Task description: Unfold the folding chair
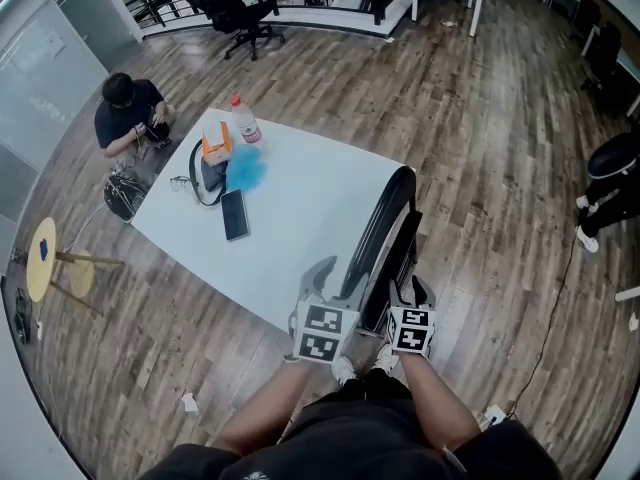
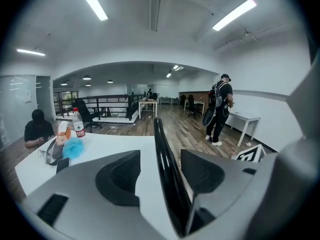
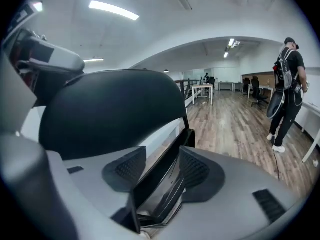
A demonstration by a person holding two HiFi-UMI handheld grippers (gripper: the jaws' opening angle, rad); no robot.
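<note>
Wooden flooring surrounded a white table [image 1: 300, 218]. The folding chair [image 1: 385, 233] leaned against it, fully folded, so all the unfolding remained. The left gripper [image 2: 161, 174] gaped wide astride the frame. The right gripper [image 3: 162, 169], part open, straddled the seat edge unclamped. Beyond the left gripper stood a bottle [image 1: 245, 123], contents unclear.

Folding chair [image 1: 388, 230]: 1. Left gripper [image 1: 335, 278], right gripper [image 1: 410, 290]: 2 in all. Table [image 1: 300, 198]: 1. Bottle [image 1: 243, 120], phone [image 1: 235, 214]: 1 each. Stool [image 1: 42, 258], nine o'clock: 1. Seated person [image 1: 125, 113], ten o'clock: 1.

Left tongs [image 1: 333, 280], right tongs [image 1: 411, 294] gape, tilted down.
</note>
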